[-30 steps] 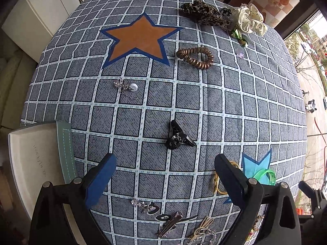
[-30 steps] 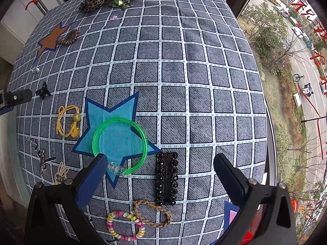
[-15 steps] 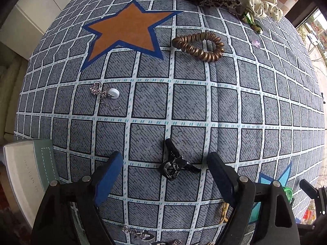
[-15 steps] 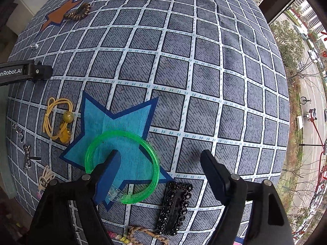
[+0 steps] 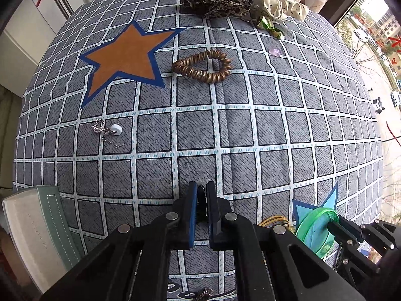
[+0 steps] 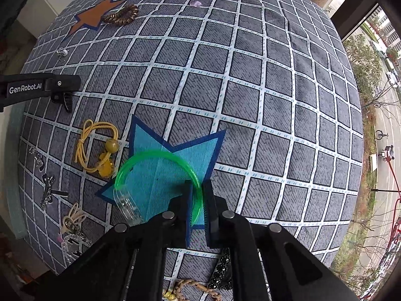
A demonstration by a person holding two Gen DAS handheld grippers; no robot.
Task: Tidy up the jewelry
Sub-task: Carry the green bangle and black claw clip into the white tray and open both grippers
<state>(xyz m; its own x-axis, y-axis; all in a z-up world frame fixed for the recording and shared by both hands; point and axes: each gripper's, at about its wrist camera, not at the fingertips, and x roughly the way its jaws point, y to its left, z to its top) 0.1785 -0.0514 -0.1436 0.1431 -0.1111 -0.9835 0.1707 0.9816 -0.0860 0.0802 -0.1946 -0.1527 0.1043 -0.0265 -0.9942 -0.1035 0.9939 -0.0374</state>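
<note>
1. Our left gripper (image 5: pixel 201 195) points down at the counter (image 5: pixel 275 130), which is covered in a grey cloth with a white grid; its blue-padded fingers (image 5: pixel 193 200) are clamped together on a small black claw hair clip (image 5: pixel 201 197), seen as a dark sliver in the narrow gap between the pads.
2. In the right wrist view we see that same clip (image 6: pixel 65 99) hanging below the left gripper's black fingers, at the left edge of the picture.
3. Our right gripper (image 6: pixel 197 195) also points down, with its fingers (image 6: pixel 188 200) closed on the rim of a translucent green plastic bangle (image 6: pixel 140 160) – the band runs straight through the gap between the pads.
4. The bangle's ring spreads ahead and to the left of the right fingers, over a light blue star patch with a dark blue border (image 6: pixel 173 158).
5. Left of the right fingers lies a yellow elastic hair tie with a bead (image 6: pixel 100 148).
6. Well ahead of the left fingers we see a bronze spiral coil hair tie (image 5: pixel 203 66) just beside an orange star patch edged in blue (image 5: pixel 125 52).
7. Ahead and to the left of the left fingers sits a small silver chain with a white round piece (image 5: pixel 110 130).
8. A pale green box with white stitching (image 5: pixel 47 223) sits at the counter's edge, left of the left fingers.
</note>
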